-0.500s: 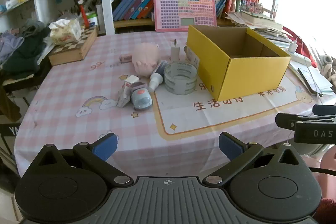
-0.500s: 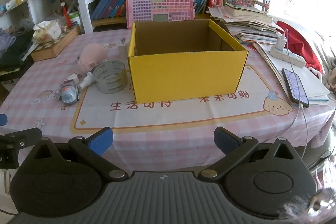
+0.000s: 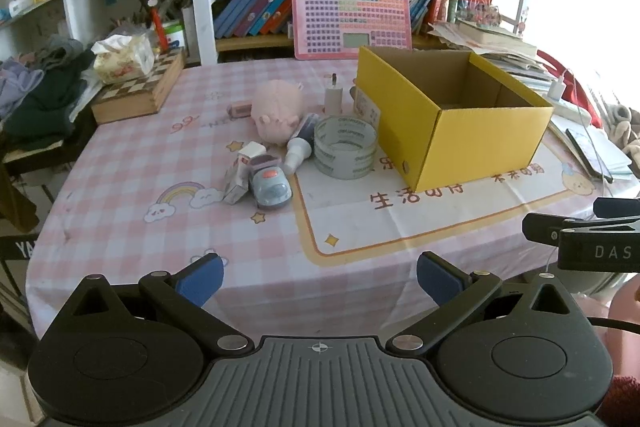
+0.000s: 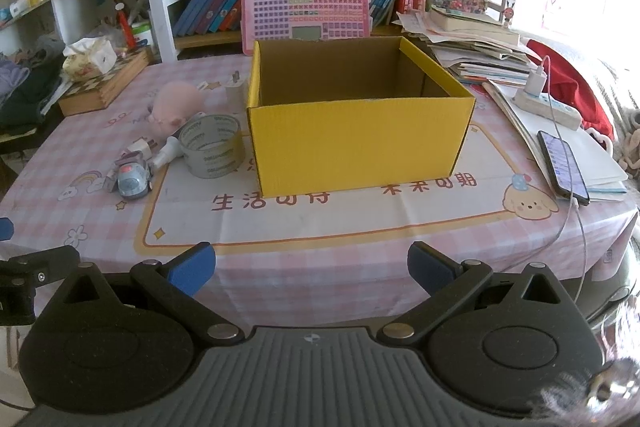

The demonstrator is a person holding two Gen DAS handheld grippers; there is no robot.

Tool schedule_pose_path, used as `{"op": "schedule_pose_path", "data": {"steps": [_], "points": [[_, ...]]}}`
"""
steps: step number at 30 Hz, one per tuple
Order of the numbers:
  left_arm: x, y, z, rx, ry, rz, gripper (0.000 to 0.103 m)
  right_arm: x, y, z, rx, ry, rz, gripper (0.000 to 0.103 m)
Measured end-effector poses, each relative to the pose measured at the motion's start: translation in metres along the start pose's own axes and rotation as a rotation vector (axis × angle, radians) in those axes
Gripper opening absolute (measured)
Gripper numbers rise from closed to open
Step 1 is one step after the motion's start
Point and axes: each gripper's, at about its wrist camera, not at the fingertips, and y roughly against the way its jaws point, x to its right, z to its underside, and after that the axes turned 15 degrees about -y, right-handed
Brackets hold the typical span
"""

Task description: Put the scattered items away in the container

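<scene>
An open yellow cardboard box point(image 3: 472, 143) point(image 4: 360, 143) stands on the table with nothing visible inside. To its left lie a roll of clear tape point(image 3: 345, 147) point(image 4: 212, 145), a pink plush pig point(image 3: 278, 111) point(image 4: 176, 103), a white-capped tube point(image 3: 300, 147), a grey toy car point(image 3: 270, 185) point(image 4: 132, 179), a small white box point(image 3: 240, 173), a white charger plug point(image 3: 333, 95) and a small pink eraser point(image 3: 239, 110). My left gripper point(image 3: 318, 277) hangs open at the table's near edge, well short of the items. My right gripper point(image 4: 310, 263) is open too, in front of the box.
A wooden chess box point(image 3: 138, 95) with a tissue pack sits at the far left. A pink toy keyboard point(image 3: 352, 21) leans against the bookshelf behind. Papers, a power strip point(image 4: 548, 109) and a phone point(image 4: 562, 163) with a cable crowd the right side.
</scene>
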Motion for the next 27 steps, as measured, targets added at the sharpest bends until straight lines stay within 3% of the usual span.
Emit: {"op": "schedule_pose_path", "data": {"steps": [27], "points": [[-0.0059, -0.0020, 0.0031, -0.013, 0.010, 0.009, 0.103, -0.0046, -0.0009, 0.0001, -0.010, 0.008, 0.000, 0.103]]}}
